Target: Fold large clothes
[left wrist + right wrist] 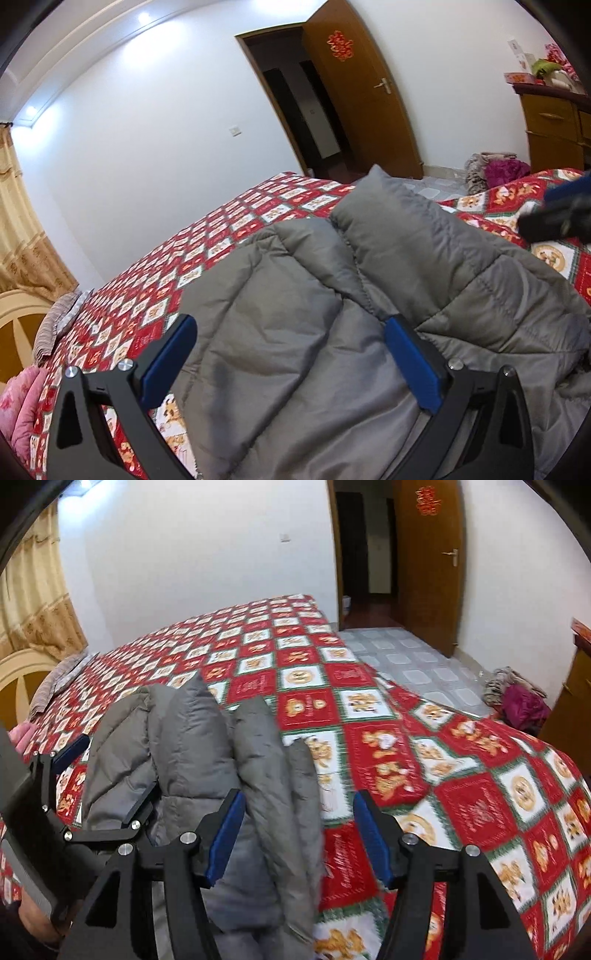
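My left gripper (288,325) and right gripper (299,805) both hang spread wide over the grey jacket (314,314) on the bedspread (461,775), gripping nothing.

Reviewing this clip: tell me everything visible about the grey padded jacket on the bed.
The grey padded jacket is a quilted, slightly shiny puffer with stitched panels, lying crumpled and partly folded on the red patterned bedspread. One puffy section sticks up at its far end. The left gripper has open jaws straddling it; its pads do not appear to press the fabric. The right gripper stands open above the jacket's right edge.
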The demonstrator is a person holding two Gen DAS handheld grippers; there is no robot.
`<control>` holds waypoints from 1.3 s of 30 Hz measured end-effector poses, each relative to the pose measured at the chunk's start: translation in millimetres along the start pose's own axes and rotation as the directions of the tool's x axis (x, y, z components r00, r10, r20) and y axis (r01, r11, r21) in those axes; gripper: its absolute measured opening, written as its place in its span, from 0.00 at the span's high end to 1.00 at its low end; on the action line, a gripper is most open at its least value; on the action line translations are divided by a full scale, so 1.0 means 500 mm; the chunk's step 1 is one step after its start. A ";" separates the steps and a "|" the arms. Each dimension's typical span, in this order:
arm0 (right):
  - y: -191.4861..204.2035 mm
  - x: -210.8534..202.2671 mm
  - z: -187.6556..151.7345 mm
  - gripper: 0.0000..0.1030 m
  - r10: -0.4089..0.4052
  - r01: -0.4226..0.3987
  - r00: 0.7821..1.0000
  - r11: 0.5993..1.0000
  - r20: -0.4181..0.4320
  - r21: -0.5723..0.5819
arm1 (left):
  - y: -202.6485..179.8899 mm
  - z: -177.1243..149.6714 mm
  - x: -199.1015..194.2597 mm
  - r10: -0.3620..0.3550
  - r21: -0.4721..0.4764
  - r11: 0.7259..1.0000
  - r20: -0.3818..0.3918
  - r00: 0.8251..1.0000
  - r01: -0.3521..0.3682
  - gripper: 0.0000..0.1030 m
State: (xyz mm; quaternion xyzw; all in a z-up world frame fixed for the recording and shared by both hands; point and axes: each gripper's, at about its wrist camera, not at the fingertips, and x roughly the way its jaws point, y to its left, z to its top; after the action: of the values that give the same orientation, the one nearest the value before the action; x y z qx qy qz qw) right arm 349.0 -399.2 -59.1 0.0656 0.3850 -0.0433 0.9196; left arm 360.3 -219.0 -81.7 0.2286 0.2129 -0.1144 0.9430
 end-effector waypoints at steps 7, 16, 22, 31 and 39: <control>0.030 0.095 -0.033 0.40 -0.004 0.000 0.995 0.999 -0.096 -0.044 | 0.070 -0.023 -0.012 0.057 -0.120 0.991 -0.041 0.998 -0.061 0.00; 0.033 0.143 -0.061 0.40 -0.012 0.006 0.993 0.999 -0.119 -0.050 | 0.080 -0.070 0.061 -0.059 -0.233 0.972 -0.140 0.988 0.025 0.00; 0.020 0.172 -0.082 0.38 -0.002 -0.001 0.991 1.000 -0.135 -0.021 | 0.061 -0.082 0.082 -0.086 -0.242 0.969 -0.156 0.984 0.046 0.00; 0.019 0.187 -0.097 0.34 -0.018 0.015 0.991 1.000 -0.133 -0.022 | 0.046 -0.088 0.091 -0.089 -0.235 0.971 -0.170 0.981 0.047 0.00; 0.022 0.195 -0.102 0.32 -0.039 0.035 0.993 0.999 -0.114 -0.035 | 0.041 -0.089 0.098 -0.077 -0.227 0.973 -0.177 0.981 0.035 0.00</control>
State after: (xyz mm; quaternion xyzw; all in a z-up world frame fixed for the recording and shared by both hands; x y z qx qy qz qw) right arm 382.7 -383.1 -163.1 0.0457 0.4389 -0.0500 0.8960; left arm 394.3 -185.6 -131.6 0.1250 0.3173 -0.0947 0.9353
